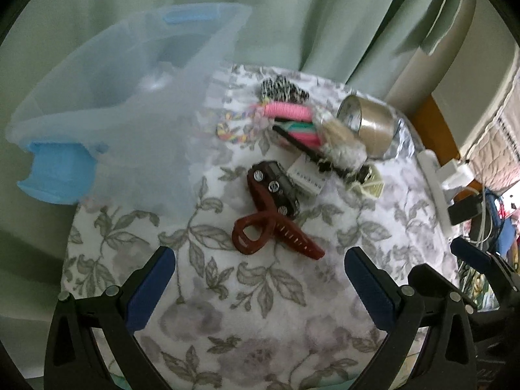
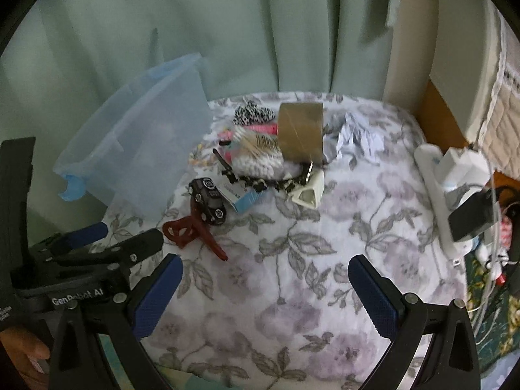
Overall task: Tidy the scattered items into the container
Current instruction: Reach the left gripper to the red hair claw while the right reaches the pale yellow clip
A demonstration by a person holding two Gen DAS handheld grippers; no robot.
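A clear plastic bin (image 1: 107, 104) with blue latches stands at the table's left; it also shows in the right wrist view (image 2: 143, 136). A red-brown hair claw (image 1: 269, 230) (image 2: 191, 230) lies nearest, beside a dark toy car (image 1: 276, 185) (image 2: 209, 200). Behind them lie pink hair ties (image 1: 286, 112), a roll of brown tape (image 1: 370, 123) (image 2: 300, 128), cotton swabs (image 2: 256, 152) and a small white box (image 2: 308, 191). My left gripper (image 1: 260, 279) is open and empty in front of the claw. My right gripper (image 2: 265, 289) is open and empty over the cloth.
The round table has a floral cloth (image 2: 325, 243). Crumpled paper (image 2: 357, 136) lies at the back right. A white power strip with plugs (image 2: 455, 195) sits at the right edge. A green curtain (image 2: 227, 32) hangs behind.
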